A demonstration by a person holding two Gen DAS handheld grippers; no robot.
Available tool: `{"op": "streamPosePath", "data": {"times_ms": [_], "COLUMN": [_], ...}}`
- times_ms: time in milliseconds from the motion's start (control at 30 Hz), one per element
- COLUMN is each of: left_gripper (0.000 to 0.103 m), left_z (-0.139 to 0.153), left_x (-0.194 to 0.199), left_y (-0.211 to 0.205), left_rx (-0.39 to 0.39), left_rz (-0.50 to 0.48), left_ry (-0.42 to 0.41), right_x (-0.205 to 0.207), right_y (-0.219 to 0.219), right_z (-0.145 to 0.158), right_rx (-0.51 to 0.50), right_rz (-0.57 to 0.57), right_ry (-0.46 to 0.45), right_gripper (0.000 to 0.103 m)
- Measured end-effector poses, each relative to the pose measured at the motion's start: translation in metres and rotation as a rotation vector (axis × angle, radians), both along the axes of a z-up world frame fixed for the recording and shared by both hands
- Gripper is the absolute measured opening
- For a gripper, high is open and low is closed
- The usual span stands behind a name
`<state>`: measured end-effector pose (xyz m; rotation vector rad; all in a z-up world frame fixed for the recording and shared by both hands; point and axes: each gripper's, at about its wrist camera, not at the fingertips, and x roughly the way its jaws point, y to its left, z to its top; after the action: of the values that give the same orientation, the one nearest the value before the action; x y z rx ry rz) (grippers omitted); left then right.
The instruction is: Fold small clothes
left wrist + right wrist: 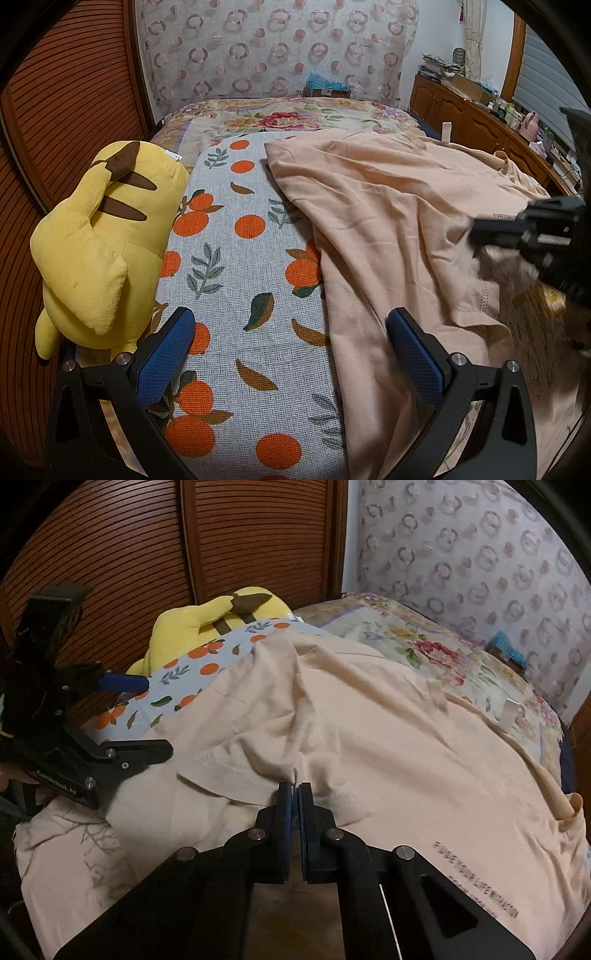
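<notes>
A peach T-shirt lies spread and creased over the orange-print cloth on the bed; it also shows in the right wrist view with dark lettering near its lower right. My left gripper is open and empty, its blue pads straddling the shirt's left edge; it shows at the left of the right wrist view. My right gripper is shut on a pinched fold of the shirt near its stitched hem; it appears blurred at the right of the left wrist view.
A yellow plush toy lies at the bed's left edge against a slatted wooden door. A floral bedspread covers the far bed. A wooden cabinet with clutter stands at the right. A small white object sits beyond the shirt.
</notes>
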<state>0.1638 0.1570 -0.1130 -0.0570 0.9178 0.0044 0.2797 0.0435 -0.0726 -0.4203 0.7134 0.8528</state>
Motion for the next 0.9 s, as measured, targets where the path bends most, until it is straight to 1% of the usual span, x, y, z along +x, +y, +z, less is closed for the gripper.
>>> {"op": "streamPosePath", "data": {"times_ms": [133, 233, 300, 333, 367, 400, 467, 500, 533, 567, 600, 700, 767, 800, 833, 900], "left_gripper": [0.103, 0.103, 0.103, 0.103, 0.103, 0.103, 0.103, 0.103, 0.103, 0.103, 0.103, 0.103, 0.103, 0.103, 0.103, 0.103], "left_z": [0.000, -0.001, 0.000, -0.001, 0.000, 0.000, 0.000, 0.000, 0.000, 0.000, 0.000, 0.000, 0.003, 0.007, 0.012, 0.025], "left_x": [0.000, 0.000, 0.000, 0.000, 0.000, 0.000, 0.000, 0.000, 0.000, 0.000, 0.000, 0.001, 0.002, 0.002, 0.001, -0.001], "left_y": [0.000, 0.000, 0.000, 0.000, 0.000, 0.000, 0.000, 0.000, -0.001, 0.000, 0.000, -0.001, 0.000, 0.002, 0.003, 0.003], "left_rx": [0.000, 0.000, 0.000, 0.000, 0.000, 0.000, 0.000, 0.000, 0.000, 0.001, -0.001, 0.002, 0.003, 0.022, 0.043, 0.057], "left_rz": [0.000, 0.000, 0.000, 0.000, 0.000, 0.000, 0.000, 0.000, 0.000, 0.000, 0.000, -0.002, 0.005, 0.023, 0.043, 0.057], "left_ry": [0.001, 0.001, 0.001, 0.001, 0.001, 0.001, 0.001, 0.001, 0.001, 0.001, 0.000, 0.004, 0.012, 0.006, -0.015, -0.061], "right_x": [0.021, 0.038, 0.039, 0.039, 0.040, 0.036, 0.031, 0.022, 0.018, 0.014, 0.008, -0.005, -0.016, -0.020, -0.025, -0.034], "right_y": [-0.027, -0.037, -0.035, -0.031, -0.029, -0.028, -0.028, -0.039, -0.045, -0.065, -0.084, -0.117, -0.144, -0.157, -0.173, -0.198], "right_z": [0.013, 0.011, 0.007, 0.004, 0.001, 0.002, 0.000, 0.005, 0.004, 0.012, 0.019, 0.022, 0.020, 0.019, 0.018, 0.020], "right_rx": [0.083, 0.075, 0.059, 0.056, 0.050, 0.052, 0.070, 0.082, 0.096, 0.101, 0.100, 0.085, 0.085, 0.086, 0.086, 0.084], "right_rz": [-0.098, -0.191, -0.230, -0.237, -0.240, -0.244, -0.242, -0.238, -0.239, -0.243, -0.250, -0.294, -0.346, -0.373, -0.411, -0.472], "right_ry": [0.009, -0.010, -0.037, -0.031, -0.022, -0.025, -0.038, -0.035, -0.029, -0.027, -0.026, -0.033, -0.036, -0.036, -0.036, -0.039], "right_gripper": [0.003, 0.003, 0.005, 0.015, 0.031, 0.036, 0.043, 0.046, 0.053, 0.058, 0.059, 0.059, 0.059, 0.059, 0.059, 0.059]}}
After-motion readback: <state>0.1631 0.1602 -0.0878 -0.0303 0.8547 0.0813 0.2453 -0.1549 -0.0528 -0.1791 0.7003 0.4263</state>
